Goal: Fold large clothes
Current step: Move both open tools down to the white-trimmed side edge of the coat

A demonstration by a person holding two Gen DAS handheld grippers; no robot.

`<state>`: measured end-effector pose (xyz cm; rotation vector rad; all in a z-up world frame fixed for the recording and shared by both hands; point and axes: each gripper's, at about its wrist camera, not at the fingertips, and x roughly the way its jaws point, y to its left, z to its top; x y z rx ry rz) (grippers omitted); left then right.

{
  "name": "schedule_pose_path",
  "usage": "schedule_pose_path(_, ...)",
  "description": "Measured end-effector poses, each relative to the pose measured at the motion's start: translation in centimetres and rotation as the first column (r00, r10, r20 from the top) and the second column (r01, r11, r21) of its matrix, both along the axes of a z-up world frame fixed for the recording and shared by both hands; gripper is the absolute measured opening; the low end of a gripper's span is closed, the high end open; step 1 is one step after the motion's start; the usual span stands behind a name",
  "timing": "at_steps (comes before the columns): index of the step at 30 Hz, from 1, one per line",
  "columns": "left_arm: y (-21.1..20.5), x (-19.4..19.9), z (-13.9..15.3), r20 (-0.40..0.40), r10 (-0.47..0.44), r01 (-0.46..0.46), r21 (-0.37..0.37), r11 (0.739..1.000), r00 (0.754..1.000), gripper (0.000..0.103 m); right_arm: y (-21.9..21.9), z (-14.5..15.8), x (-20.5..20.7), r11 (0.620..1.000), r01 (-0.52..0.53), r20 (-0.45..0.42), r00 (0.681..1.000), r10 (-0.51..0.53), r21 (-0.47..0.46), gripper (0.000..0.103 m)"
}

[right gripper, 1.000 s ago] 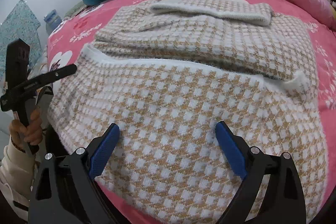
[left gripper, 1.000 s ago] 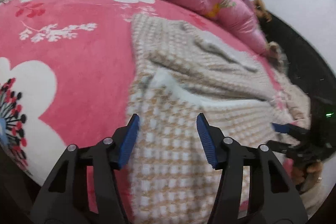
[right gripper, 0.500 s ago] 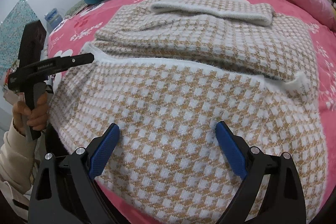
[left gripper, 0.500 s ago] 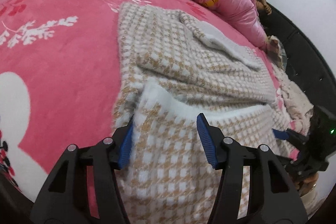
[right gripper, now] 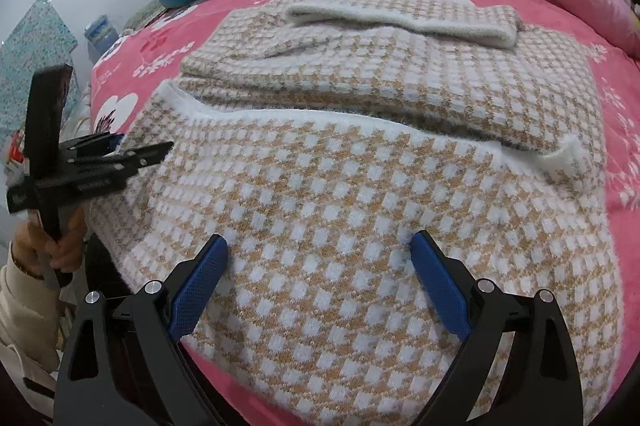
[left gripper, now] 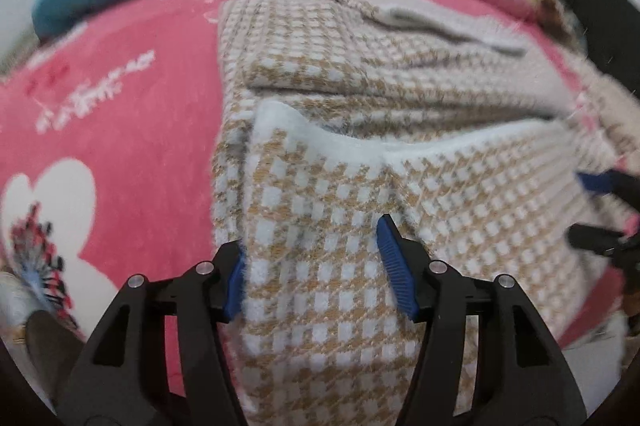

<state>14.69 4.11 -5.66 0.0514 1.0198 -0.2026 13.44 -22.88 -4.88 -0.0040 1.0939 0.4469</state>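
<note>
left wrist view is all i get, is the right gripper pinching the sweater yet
Observer: No. The right gripper stands open over the near half of the sweater, with no fabric pinched between its pads.
Operator: anything sticking out on that side
Observer: Yes. In the right wrist view a white fuzzy cuff pokes out at the sweater's right edge.
Operator: what's off the bed on my side
Observer: A teal patterned panel stands by the wall, past the left edge of the bed.
</note>
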Motion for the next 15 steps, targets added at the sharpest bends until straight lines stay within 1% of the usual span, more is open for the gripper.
schedule_pose_path(2, -0.5, -0.2, 0.0, 0.012, 0.012, -0.013, 0.039, 0.999, 1.000, 0.058, -0.6, 0.5, -0.3, 1.000, 0.016, 0.012, 1.000, -0.016, -0.002, 0.090)
schedule_pose_path(5, -0.6, -0.5, 0.1, 0.025, 0.028, -0.029, 0.065, 0.997, 0.999, 0.058, -2.9, 2.0, -1.0, 0.998, 0.061, 0.050, 0.997, -0.062, 0.020, 0.090)
schedule_pose_path(9, -0.8, -0.7, 0.1, 0.037, 0.041, -0.044, 0.086, 0.995, 0.998, 0.060, -7.2, 3.9, -1.4, 0.985, 0.167, 0.097, 0.981, -0.170, 0.033, 0.090)
schedule_pose_path(12, -1.0, -0.8, 0.2, 0.045, 0.051, -0.055, 0.104, 0.993, 0.998, 0.061, -10.4, 4.6, -0.8, 0.969, 0.244, 0.105, 0.963, -0.248, 0.049, 0.089)
schedule_pose_path(15, -1.2, -1.0, 0.2, 0.052, 0.061, -0.067, 0.122, 0.990, 0.997, 0.064, -12.0, 4.7, 0.5, 0.962, 0.270, 0.111, 0.955, -0.274, 0.049, 0.086)
